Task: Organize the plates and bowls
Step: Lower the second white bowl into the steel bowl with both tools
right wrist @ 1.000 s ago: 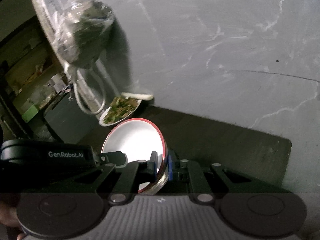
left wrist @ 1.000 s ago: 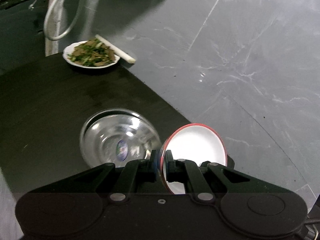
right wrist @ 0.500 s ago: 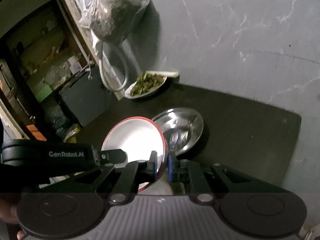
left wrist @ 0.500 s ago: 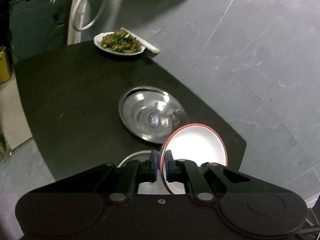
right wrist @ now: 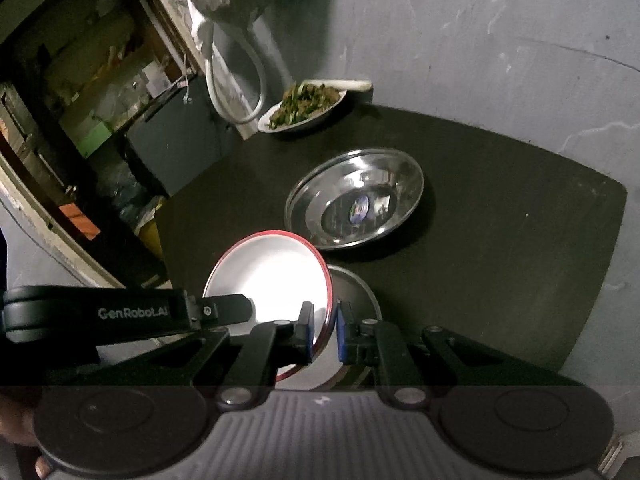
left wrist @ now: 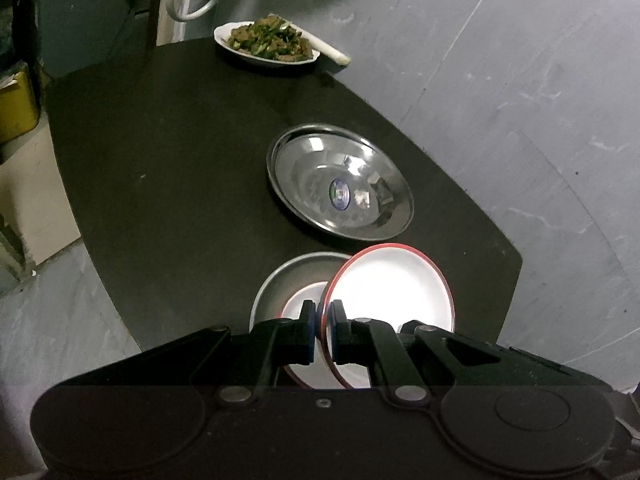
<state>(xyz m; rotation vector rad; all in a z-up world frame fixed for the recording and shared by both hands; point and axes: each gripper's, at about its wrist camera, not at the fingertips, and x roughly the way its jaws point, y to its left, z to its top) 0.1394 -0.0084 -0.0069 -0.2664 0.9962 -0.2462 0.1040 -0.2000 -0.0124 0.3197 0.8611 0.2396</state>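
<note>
A white plate with a red rim (left wrist: 390,292) is held between both grippers above the black table (left wrist: 168,152). My left gripper (left wrist: 323,334) is shut on its rim. My right gripper (right wrist: 323,334) is shut on the opposite rim of the same plate (right wrist: 272,280). Below it a steel plate (left wrist: 288,276) holds another red-rimmed white plate (left wrist: 304,300). A large steel dish (left wrist: 340,188) lies further along the table; it also shows in the right wrist view (right wrist: 356,196).
A white plate of cooked greens (left wrist: 266,42) sits at the far table edge beside a white stick (left wrist: 324,46). A hose loop (right wrist: 236,76) hangs by the wall. Cluttered shelves (right wrist: 80,92) and a dark box (right wrist: 172,136) stand left of the table.
Both grippers rose and drew back with the red-rimmed plate. The steel plate with a second red-rimmed plate beneath came into view.
</note>
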